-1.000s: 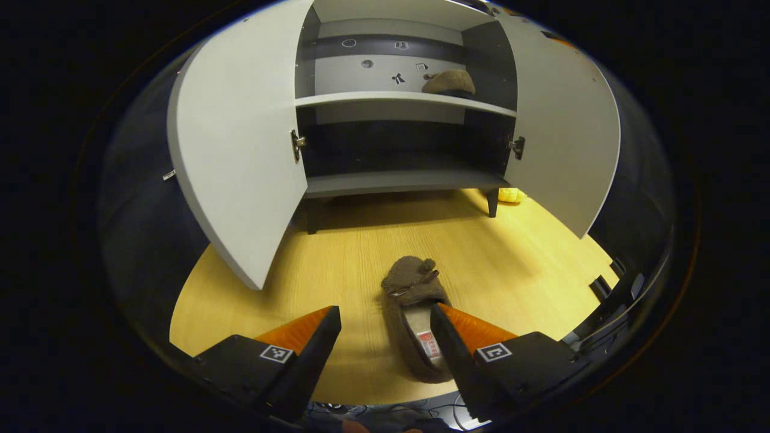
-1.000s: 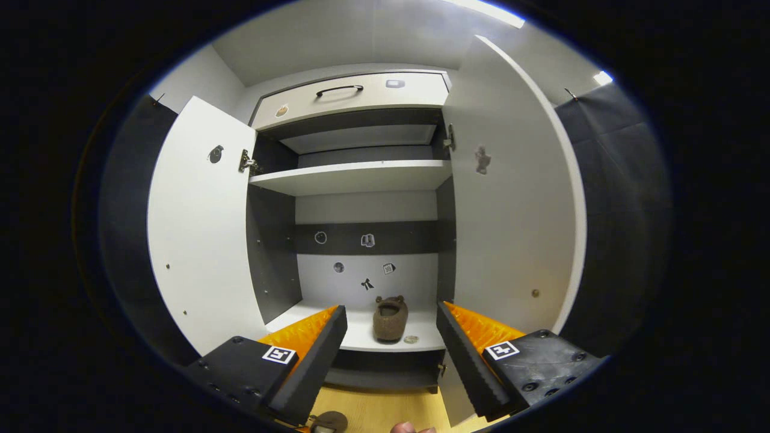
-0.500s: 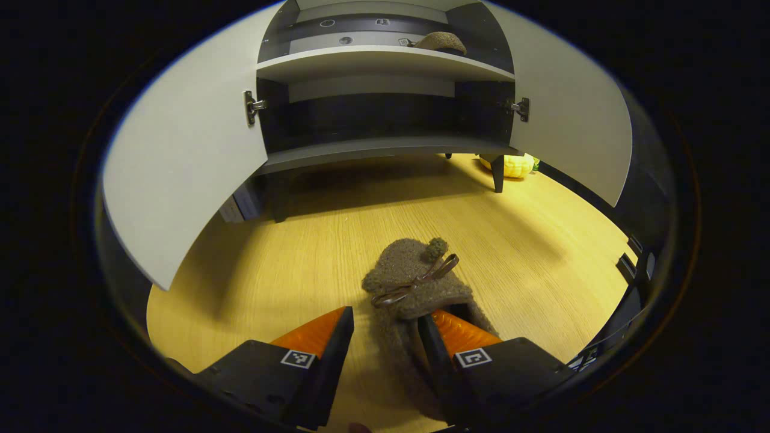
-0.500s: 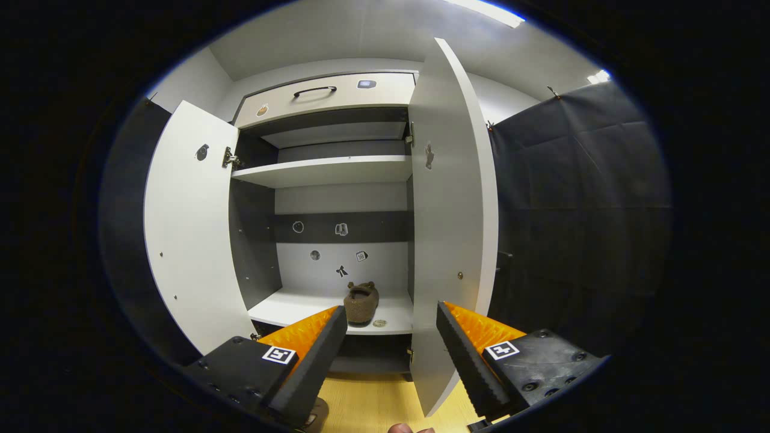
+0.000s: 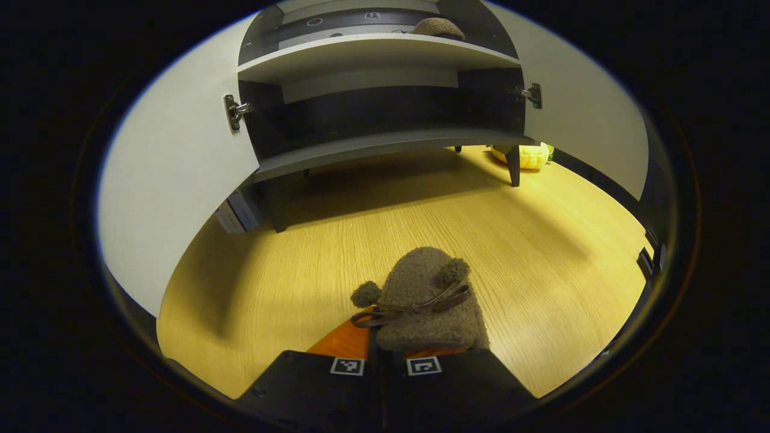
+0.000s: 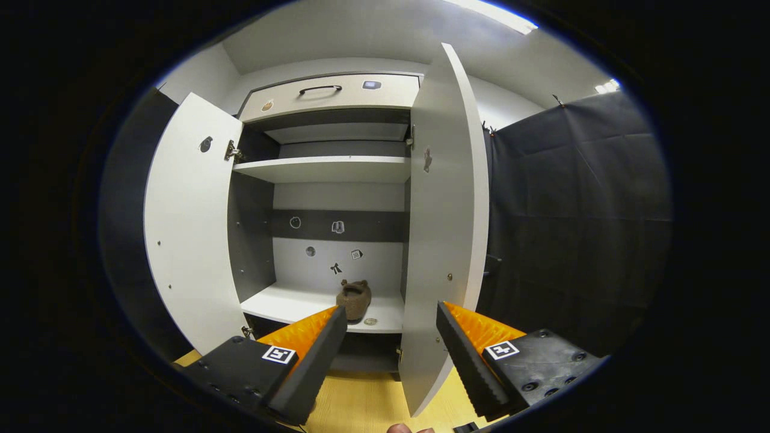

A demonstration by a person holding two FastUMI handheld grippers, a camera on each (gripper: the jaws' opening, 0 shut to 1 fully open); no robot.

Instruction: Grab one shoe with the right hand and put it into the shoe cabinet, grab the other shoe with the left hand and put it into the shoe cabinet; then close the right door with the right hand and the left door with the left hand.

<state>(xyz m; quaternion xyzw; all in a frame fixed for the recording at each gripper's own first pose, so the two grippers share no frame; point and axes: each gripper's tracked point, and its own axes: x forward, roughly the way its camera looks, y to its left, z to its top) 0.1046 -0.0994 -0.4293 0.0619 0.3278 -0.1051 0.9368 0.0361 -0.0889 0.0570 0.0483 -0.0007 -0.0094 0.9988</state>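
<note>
The shoe cabinet [image 6: 337, 198] stands wide open, with its left door [image 6: 186, 222] and right door [image 6: 445, 240] both swung out, so neither closing step is done. One slipper [image 6: 354, 298] already sits on the white shelf [image 6: 289, 304] inside, toward the right half, which I take to be the right hand's share finished. The second slipper [image 5: 424, 304] lies on the wooden floor [image 5: 541, 252] in front of the cabinet, well apart from it. The left tool [image 5: 385, 355] is clenched on that slipper's rear part, its fingers drawn nearly together around the fuzzy edge; whether it is lifted clear of the floor I cannot tell. The right tool [image 6: 391, 343] hangs released, its fingers spread and holding nothing, facing the right door's edge. Left to do: carry the second slipper onto a shelf, then shut the right door and the left door.
</note>
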